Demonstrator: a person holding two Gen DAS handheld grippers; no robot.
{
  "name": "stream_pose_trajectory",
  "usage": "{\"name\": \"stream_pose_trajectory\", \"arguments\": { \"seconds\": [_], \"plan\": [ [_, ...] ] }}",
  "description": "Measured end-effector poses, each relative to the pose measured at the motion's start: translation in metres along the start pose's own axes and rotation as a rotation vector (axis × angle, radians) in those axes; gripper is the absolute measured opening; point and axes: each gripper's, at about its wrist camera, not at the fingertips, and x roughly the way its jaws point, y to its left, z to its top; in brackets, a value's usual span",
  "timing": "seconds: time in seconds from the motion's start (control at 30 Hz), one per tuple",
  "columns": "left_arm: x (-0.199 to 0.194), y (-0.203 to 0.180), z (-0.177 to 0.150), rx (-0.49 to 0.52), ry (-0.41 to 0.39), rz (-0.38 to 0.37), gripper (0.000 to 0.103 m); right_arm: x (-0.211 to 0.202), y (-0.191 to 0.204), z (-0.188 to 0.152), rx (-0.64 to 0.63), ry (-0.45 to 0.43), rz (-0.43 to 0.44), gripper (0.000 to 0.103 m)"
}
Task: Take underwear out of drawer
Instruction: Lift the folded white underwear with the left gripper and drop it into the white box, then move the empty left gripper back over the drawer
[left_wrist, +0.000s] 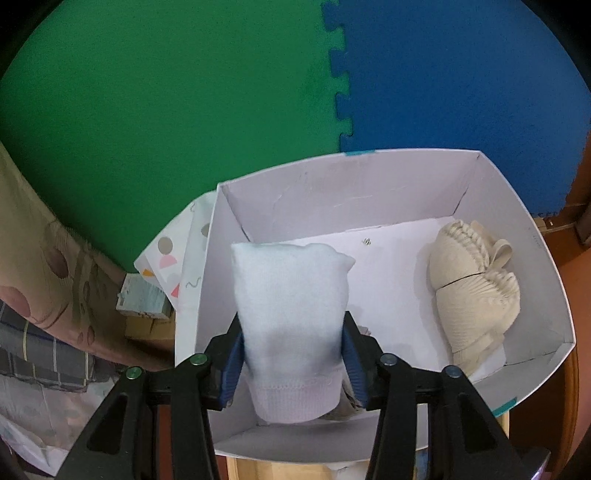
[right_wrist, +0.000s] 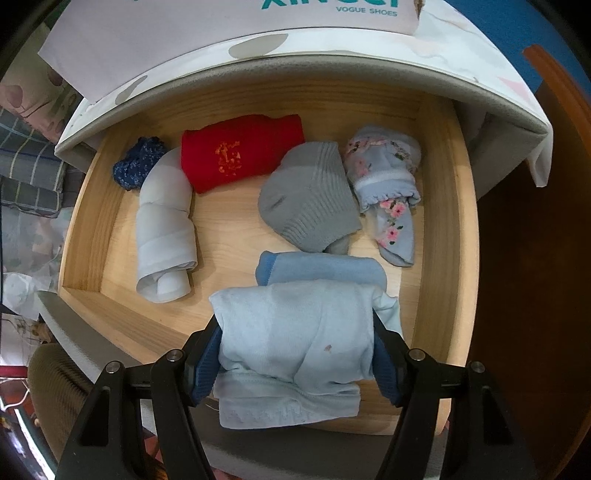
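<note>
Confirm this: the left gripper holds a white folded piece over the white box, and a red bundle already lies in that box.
Not quite. The bundle lying in the white box is beige, not red, as the left wrist view shows. The rest stands: the left gripper holds a white folded piece over that box.

The wooden drawer (right_wrist: 439, 229) stands open. Inside it lie folded underwear: a red piece (right_wrist: 240, 151) at the back, a grey piece (right_wrist: 306, 199) beside it, a white roll (right_wrist: 164, 229) near the drawer's left wall, and a pale blue folded piece (right_wrist: 295, 343) at the drawer's front.
</note>
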Motion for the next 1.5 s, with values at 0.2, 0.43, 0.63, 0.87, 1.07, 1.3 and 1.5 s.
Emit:
{"name": "stream_pose_trajectory", "arguments": {
  "seconds": [0.2, 0.43, 0.63, 0.87, 1.07, 1.3, 1.5],
  "plan": [
    [0.005, -0.002, -0.004, 0.012, 0.032, -0.013, 0.052, 0.002, -0.001, 0.000, 0.007, 0.005, 0.002, 0.066],
    [0.002, -0.003, -0.007, 0.021, 0.046, -0.036, 0.056, 0.002, -0.001, 0.001, 0.006, 0.007, -0.007, 0.066],
    [-0.007, 0.007, -0.005, -0.004, 0.035, -0.058, 0.060, 0.001, 0.000, 0.001, 0.005, 0.006, -0.011, 0.066],
    [-0.020, 0.018, -0.011, -0.016, 0.020, -0.045, 0.060, 0.002, 0.001, 0.000, 0.008, 0.011, -0.012, 0.066],
    [-0.035, 0.031, -0.022, -0.036, 0.003, -0.056, 0.060, 0.003, 0.002, 0.000, 0.004, 0.015, -0.026, 0.066],
    [-0.051, 0.044, -0.051, -0.050, -0.006, -0.031, 0.060, 0.006, 0.005, 0.001, -0.006, 0.016, -0.054, 0.066],
    [-0.060, 0.054, -0.092, -0.058, -0.021, -0.013, 0.060, 0.006, 0.006, 0.002, -0.012, 0.016, -0.069, 0.066]
  ]
}}
